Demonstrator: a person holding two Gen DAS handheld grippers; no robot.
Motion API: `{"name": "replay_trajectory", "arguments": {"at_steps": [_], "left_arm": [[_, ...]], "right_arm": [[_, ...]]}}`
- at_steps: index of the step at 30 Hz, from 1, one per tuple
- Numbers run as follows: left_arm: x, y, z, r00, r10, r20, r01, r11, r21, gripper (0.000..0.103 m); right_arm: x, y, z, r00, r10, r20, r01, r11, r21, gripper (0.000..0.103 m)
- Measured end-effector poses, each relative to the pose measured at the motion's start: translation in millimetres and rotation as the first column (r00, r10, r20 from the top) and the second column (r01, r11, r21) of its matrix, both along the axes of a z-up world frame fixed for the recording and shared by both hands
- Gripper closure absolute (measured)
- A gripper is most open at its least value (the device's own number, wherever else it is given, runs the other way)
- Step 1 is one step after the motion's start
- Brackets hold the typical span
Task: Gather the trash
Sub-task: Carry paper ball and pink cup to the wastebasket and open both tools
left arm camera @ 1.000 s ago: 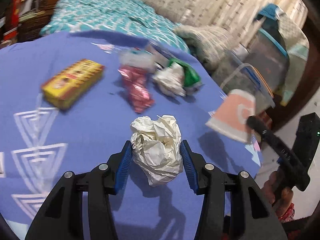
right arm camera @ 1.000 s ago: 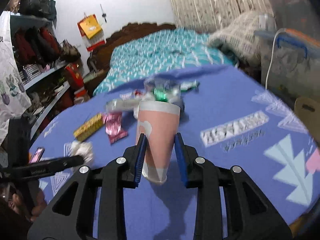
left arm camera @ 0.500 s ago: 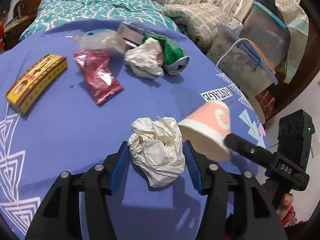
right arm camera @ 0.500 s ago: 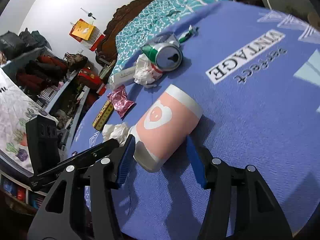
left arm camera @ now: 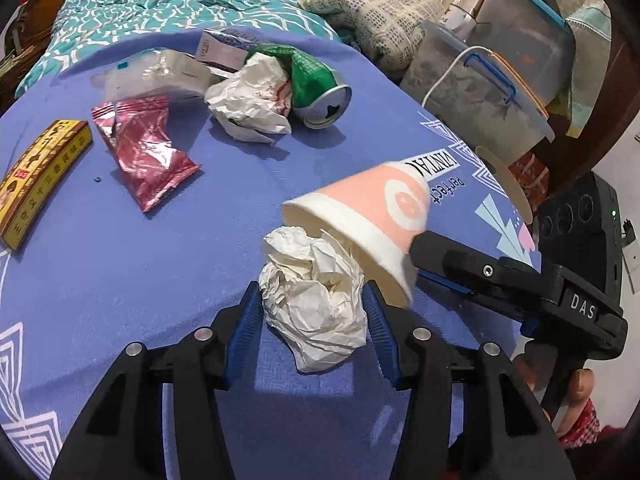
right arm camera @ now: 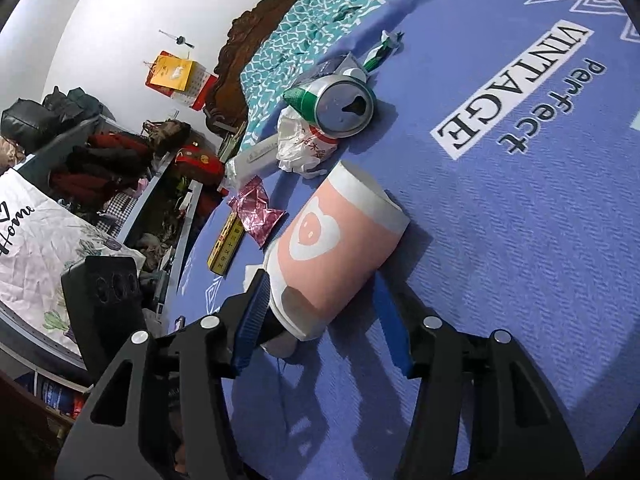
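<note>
My left gripper (left arm camera: 311, 300) is closing its jaws on a crumpled white paper ball (left arm camera: 312, 280), and both blue pads press on it, just above the blue tablecloth (left arm camera: 180, 248). A pink paper cup (left arm camera: 360, 216) with a white heart lies tilted on its side, its near end over the ball. In the right wrist view the cup (right arm camera: 332, 240) sits between the spread jaws of my right gripper (right arm camera: 320, 280). The left pad touches it and the right pad stands slightly off it. One right finger (left arm camera: 460, 260) shows beside the cup.
Further back lie a crushed green can (left arm camera: 316, 80), a crumpled white wrapper (left arm camera: 252, 100), a red foil packet (left arm camera: 144, 148), a clear bag (left arm camera: 160, 72) and a yellow box (left arm camera: 40, 176). Plastic storage bins (left arm camera: 480, 92) stand past the table's right edge. A bed (left arm camera: 160, 0) lies behind.
The right jaws widened and the cup went from upright in their grip to lying tilted between them. The right gripper sank and rolled. The left gripper brought the ball under the cup's near end.
</note>
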State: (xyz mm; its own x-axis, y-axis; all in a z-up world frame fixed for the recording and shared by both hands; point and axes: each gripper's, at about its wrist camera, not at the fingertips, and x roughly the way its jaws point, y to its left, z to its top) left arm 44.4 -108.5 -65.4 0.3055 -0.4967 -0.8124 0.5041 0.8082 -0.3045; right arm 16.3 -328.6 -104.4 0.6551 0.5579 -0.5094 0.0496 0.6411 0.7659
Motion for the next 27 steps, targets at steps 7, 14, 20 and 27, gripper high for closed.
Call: {"name": "replay_trajectory", "arguments": {"at_steps": [7, 14, 20, 27], "left_arm": [[-6, -7, -1, 0.998, -0.063, -0.024, 0.062, 0.998, -0.033, 0.057], [-12, -5, 1, 0.996, -0.087, -0.019, 0.086, 0.996, -0.033, 0.057], [-9, 12, 9, 0.999, -0.053, -0.007, 0.052, 0.998, -0.036, 0.057], [9, -53, 8, 0.986, -0.168, -0.005, 0.168, 0.985, 0.025, 0.057]], "right_arm": [[10, 11, 3, 0.999, -0.034, 0.001, 0.034, 0.998, -0.043, 0.045], [18, 9, -6, 0.999, -0.027, -0.019, 0.027, 0.999, -0.031, 0.074], [-2, -38, 10, 0.985, -0.17, 0.041, 0.172, 0.984, -0.04, 0.078], [-35, -115, 5, 0.937, -0.346, 0.042, 0.349, 0.935, -0.068, 0.078]]}}
